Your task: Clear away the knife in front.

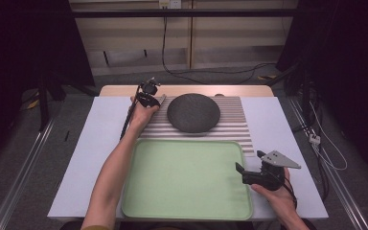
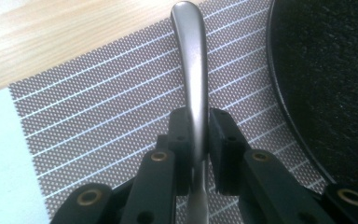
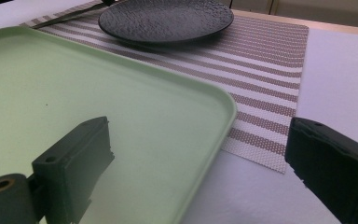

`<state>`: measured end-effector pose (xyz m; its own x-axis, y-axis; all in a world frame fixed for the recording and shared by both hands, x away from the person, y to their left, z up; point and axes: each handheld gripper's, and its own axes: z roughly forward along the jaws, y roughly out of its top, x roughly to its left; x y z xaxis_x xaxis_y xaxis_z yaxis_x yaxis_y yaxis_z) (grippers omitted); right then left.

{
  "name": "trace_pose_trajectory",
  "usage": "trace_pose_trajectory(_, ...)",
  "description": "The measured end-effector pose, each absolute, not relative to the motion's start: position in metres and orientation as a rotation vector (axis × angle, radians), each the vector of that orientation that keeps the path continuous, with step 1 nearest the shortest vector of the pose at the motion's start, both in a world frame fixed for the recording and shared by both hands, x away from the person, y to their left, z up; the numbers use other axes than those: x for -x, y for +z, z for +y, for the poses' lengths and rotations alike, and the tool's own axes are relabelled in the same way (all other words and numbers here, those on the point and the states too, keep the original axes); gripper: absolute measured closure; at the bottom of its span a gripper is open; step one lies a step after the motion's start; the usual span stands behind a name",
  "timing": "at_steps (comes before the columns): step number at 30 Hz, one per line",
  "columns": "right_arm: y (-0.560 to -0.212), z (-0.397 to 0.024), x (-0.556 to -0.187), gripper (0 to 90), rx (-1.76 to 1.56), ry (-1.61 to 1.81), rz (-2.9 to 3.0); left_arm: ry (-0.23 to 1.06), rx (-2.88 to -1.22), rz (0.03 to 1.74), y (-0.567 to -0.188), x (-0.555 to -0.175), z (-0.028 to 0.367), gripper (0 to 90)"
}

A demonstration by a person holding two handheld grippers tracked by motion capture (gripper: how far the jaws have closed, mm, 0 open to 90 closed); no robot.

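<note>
My left gripper [image 1: 149,97] is at the far left of the striped placemat [image 1: 235,120], shut on the handle of a metal utensil [image 2: 193,70]. The handle runs up between the pads, and the utensil's working end is hidden below the jaws. A dark round plate [image 1: 193,112] lies just to the right of it on the placemat [image 2: 98,116]. My right gripper [image 1: 242,173] hovers open at the right rim of the pale green tray [image 1: 187,177]. One of its jaws is over the tray [image 3: 51,84] and the other over the white table, with nothing held.
The white table top [image 1: 287,129] extends to the right of the tray and placemat, and a wooden strip [image 1: 124,90] runs along the far edge. Cables lie on the floor beyond the table. Seen from the right gripper, the plate [image 3: 165,18] sits past the tray.
</note>
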<state>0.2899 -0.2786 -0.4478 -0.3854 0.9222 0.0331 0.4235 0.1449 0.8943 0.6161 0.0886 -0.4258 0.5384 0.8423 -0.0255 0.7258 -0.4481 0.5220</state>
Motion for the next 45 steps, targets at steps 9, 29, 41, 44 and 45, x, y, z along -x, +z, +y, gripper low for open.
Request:
trace_pose_trajectory(9,-0.448,-0.278,-0.290,6.9,-1.281,1.195,1.886,0.342,-2.299,1.245,-0.412,-0.613,0.089,79.8)
trace_pose_trajectory(29,-0.447,-0.279,-0.290,6.8,-1.272,1.182,1.886,0.352,-2.327,1.133,-0.375,-0.588,0.086,79.8)
trace_pose_trajectory(41,-0.446,-0.276,-0.288,6.6,-1.257,1.181,1.892,0.359,-2.313,1.116,-0.365,-0.565,0.094,79.8)
trace_pose_trajectory(44,-0.445,-0.276,-0.288,6.6,-1.256,1.180,1.890,0.358,-2.319,1.100,-0.360,-0.559,0.095,79.8)
trace_pose_trajectory(45,-0.445,-0.276,-0.288,6.6,-1.257,1.180,1.889,0.367,-2.323,1.101,-0.359,-0.557,0.094,79.7)
